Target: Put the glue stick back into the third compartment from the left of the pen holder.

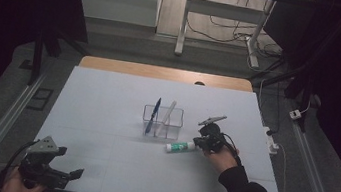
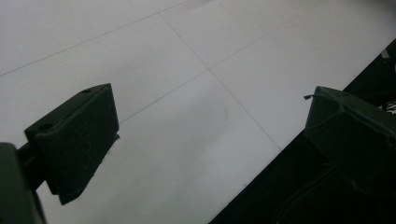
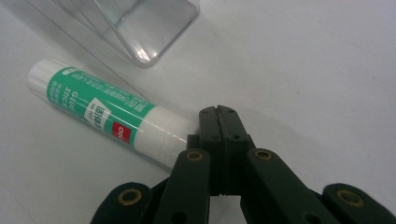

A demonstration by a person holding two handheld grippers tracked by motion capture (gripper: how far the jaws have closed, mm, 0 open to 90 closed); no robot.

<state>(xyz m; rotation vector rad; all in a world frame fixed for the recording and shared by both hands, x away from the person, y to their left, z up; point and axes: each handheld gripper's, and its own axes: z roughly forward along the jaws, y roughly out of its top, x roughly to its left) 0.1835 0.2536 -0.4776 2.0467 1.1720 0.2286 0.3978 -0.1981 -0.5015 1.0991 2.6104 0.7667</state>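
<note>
Glue stick [image 1: 180, 148] lies flat on the white table [image 1: 105, 117], a smooth round tube with a green label band and white ends, just off the 5 o'clock corner of the clear plastic holder [image 1: 162, 121]. In the right gripper view the glue stick [image 3: 107, 114] shows glossy plastic; its label reads "Glue STICK" in white letters, with a small red square badge and finer print too small to make out.

At 7 o'clock on the table, the left hand-held gripper [image 1: 54, 173] sits near the front edge with its jaws spread wide; in the left gripper view the two blocky matte black pads stand far apart over the bare table [image 2: 187, 70], which is crossed by thin seam lines.

At the centre, the holder is a rectangular, see-through box with thin walls, split into compartments. A blue pen [image 1: 154, 114] leans in its left part, and a pale translucent stick [image 1: 166, 116] leans in its right part.

At 3 o'clock of the glue stick, the right hand-held gripper [image 1: 200, 143] has its jaws pressed together with nothing between them; in the right gripper view its closed tip [image 3: 218, 122] sits right against the white end of the tube.
</note>
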